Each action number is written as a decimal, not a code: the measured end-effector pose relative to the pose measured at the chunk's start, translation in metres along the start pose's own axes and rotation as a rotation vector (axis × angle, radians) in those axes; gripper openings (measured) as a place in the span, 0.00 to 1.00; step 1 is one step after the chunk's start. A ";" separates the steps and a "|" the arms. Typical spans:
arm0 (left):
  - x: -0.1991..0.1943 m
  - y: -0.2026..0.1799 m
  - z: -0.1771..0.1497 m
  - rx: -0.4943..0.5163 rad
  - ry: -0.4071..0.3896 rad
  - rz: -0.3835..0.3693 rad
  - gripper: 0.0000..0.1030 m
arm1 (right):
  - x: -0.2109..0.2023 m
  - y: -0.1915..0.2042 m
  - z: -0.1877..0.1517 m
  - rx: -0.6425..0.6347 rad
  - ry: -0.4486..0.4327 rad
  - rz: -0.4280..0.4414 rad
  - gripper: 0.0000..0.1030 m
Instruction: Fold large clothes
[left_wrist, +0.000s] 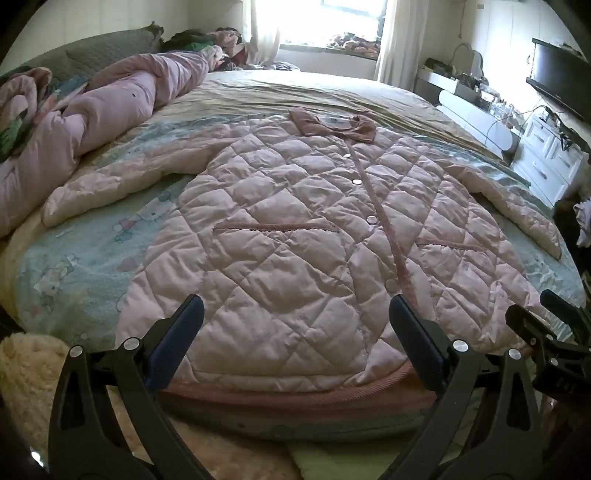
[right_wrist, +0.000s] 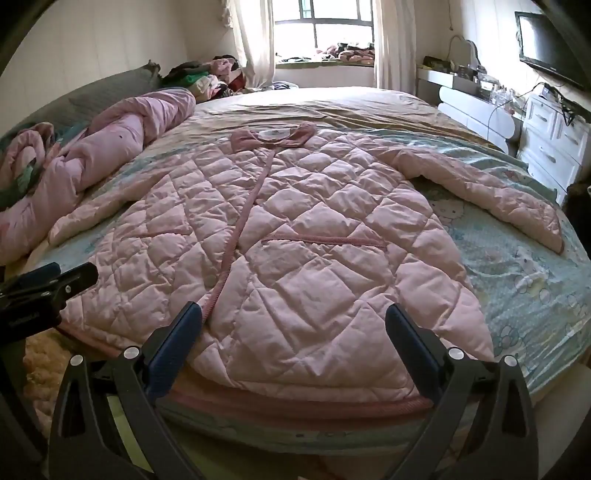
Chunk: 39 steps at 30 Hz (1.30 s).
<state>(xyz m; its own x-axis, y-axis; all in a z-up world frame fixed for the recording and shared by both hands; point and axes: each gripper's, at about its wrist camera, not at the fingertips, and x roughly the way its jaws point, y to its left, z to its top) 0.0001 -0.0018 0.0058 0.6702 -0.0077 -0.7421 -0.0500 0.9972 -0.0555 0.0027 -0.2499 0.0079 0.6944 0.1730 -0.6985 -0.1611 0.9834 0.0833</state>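
Observation:
A large pink quilted coat (left_wrist: 295, 229) (right_wrist: 295, 236) lies flat, front up, on the bed, its collar (left_wrist: 332, 125) (right_wrist: 275, 134) at the far end and its hem at the near edge. Both sleeves spread outward. My left gripper (left_wrist: 295, 310) hovers open above the hem's left half, nothing between its fingers. My right gripper (right_wrist: 293, 315) hovers open above the hem's right half, also empty. The right gripper (left_wrist: 546, 314) shows at the right edge of the left wrist view. The left gripper (right_wrist: 48, 284) shows at the left edge of the right wrist view.
The bed (left_wrist: 88, 258) (right_wrist: 535, 280) has a pale blue cartoon-print sheet. A rolled pink duvet (left_wrist: 110, 110) (right_wrist: 103, 136) lies along its left side. White drawers (left_wrist: 546, 155) (right_wrist: 554, 136) and a wall TV (left_wrist: 561, 81) stand to the right. A fluffy rug (left_wrist: 26, 369) lies below left.

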 end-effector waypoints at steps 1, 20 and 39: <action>-0.001 -0.001 0.001 0.000 -0.001 -0.001 0.91 | 0.000 0.000 0.000 0.001 0.000 0.004 0.96; -0.005 0.000 0.001 -0.001 -0.004 -0.004 0.91 | 0.000 0.006 0.004 -0.004 -0.005 0.014 0.96; -0.004 0.000 0.000 -0.001 -0.006 -0.001 0.91 | 0.000 0.004 0.002 -0.004 0.000 0.020 0.96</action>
<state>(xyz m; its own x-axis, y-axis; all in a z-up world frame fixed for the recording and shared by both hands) -0.0026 -0.0014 0.0089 0.6748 -0.0086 -0.7379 -0.0498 0.9971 -0.0572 0.0036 -0.2461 0.0098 0.6913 0.1926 -0.6965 -0.1776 0.9796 0.0946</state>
